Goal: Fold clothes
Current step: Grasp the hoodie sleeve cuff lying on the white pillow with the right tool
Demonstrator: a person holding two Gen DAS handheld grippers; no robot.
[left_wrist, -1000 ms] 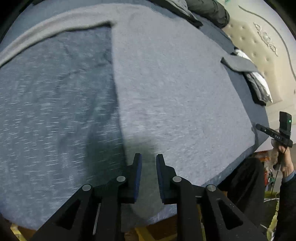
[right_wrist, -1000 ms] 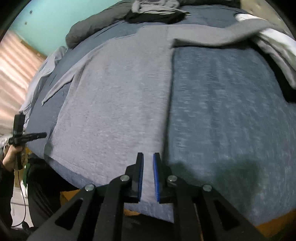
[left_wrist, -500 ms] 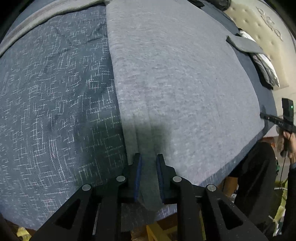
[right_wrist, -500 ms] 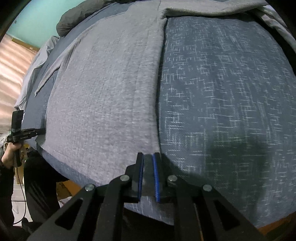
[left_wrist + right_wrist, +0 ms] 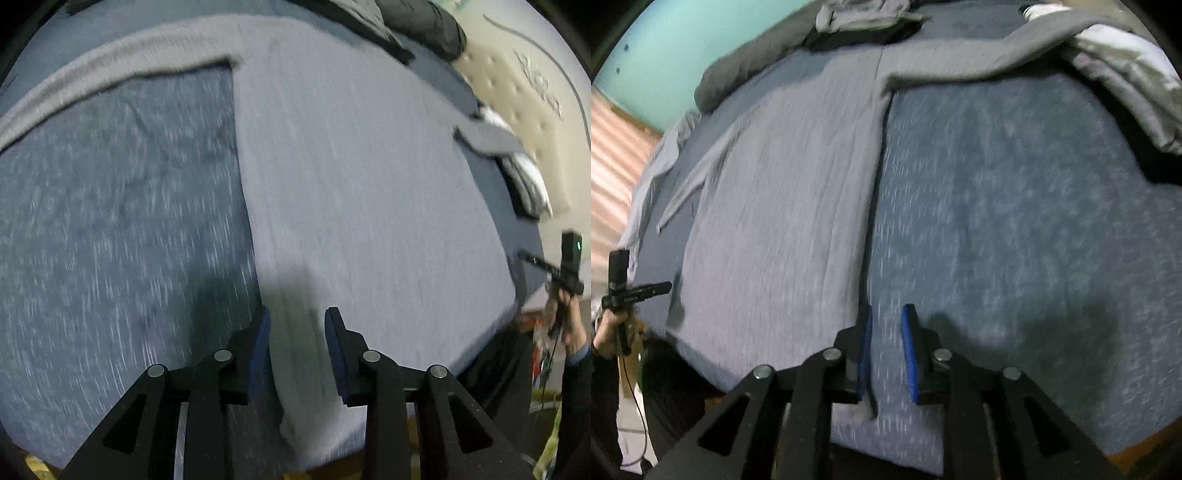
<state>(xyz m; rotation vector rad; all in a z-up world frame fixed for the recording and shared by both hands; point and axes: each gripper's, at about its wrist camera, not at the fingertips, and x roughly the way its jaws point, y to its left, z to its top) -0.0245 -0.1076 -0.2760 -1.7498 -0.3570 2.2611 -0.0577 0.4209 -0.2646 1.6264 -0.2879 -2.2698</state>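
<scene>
Garment [image 5: 351, 177] edge freed since clamp

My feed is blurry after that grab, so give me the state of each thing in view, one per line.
Grey top: spread flat on the bed, sleeves out.
Left tool: jaws opening, the top's hem edge between them, unpinched.
Right tool: jaws opening, beside the top's edge, holding nothing.
Clothes pile: crumpled, unfolded.
</scene>
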